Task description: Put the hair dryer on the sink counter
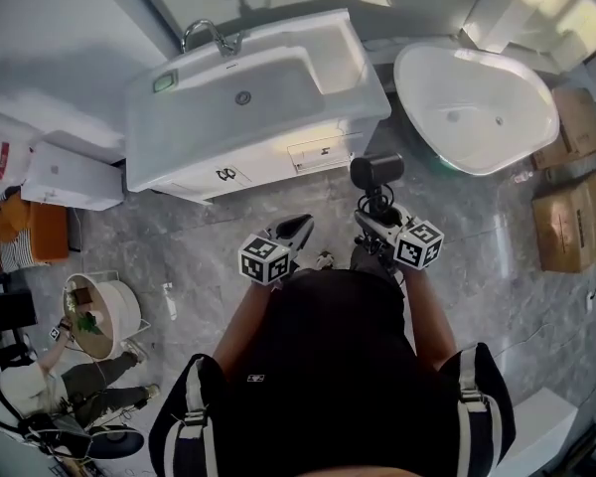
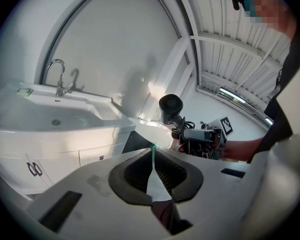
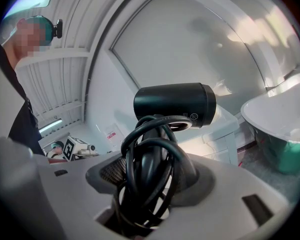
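A black hair dryer [image 1: 375, 172] with its cord wound round the handle is held upright in front of the white sink cabinet. My right gripper [image 1: 372, 225] is shut on the handle and cord, seen close in the right gripper view as the hair dryer [image 3: 175, 104] above the gripper [image 3: 145, 184]. The sink counter [image 1: 350, 60] has a flat ledge right of the basin, a little ahead of the dryer. My left gripper [image 1: 300, 229] is shut and holds nothing, pointing at the cabinet front. From the left gripper [image 2: 152, 176] I see the hair dryer [image 2: 171, 106] to the right of the counter [image 2: 115, 111].
A chrome faucet [image 1: 214, 36] and a green soap [image 1: 165, 81] sit at the back left of the sink. A white tub [image 1: 477, 107] stands to the right, cardboard boxes [image 1: 576, 217] beyond it. Another person [image 1: 40, 386] is at the lower left beside a round basket [image 1: 104, 316].
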`<move>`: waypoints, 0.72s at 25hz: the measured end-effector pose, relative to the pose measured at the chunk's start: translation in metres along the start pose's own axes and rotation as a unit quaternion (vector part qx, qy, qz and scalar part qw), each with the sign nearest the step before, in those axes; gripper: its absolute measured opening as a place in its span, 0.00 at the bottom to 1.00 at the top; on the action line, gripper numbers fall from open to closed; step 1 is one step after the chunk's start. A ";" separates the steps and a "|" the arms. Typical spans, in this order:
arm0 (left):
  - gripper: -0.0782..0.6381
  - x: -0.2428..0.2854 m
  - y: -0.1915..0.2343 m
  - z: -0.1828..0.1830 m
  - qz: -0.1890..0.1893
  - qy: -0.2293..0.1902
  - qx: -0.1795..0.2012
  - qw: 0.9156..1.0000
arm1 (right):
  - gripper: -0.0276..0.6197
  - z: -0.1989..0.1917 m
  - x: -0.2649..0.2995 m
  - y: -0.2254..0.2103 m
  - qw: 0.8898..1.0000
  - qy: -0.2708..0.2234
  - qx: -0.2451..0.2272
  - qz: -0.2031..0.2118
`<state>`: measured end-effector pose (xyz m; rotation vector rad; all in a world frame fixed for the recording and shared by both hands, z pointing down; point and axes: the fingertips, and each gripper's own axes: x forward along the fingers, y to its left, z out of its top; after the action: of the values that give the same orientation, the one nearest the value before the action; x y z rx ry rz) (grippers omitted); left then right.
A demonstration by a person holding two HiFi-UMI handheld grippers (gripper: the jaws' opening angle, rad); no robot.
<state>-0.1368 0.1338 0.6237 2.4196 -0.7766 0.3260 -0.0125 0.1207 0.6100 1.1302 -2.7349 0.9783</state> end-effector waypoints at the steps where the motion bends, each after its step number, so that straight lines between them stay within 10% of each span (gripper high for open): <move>1: 0.14 0.000 0.004 0.002 0.004 0.000 0.000 1.000 | 0.52 0.003 0.004 -0.001 1.000 -0.001 0.000 0.004; 18: 0.14 0.040 0.031 0.046 0.032 -0.013 -0.009 0.999 | 0.52 0.046 0.039 -0.047 0.999 0.020 -0.001 0.031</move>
<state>-0.1208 0.0678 0.6161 2.3910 -0.8657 0.3118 -0.0009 0.0449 0.6079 1.0201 -2.7550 0.9943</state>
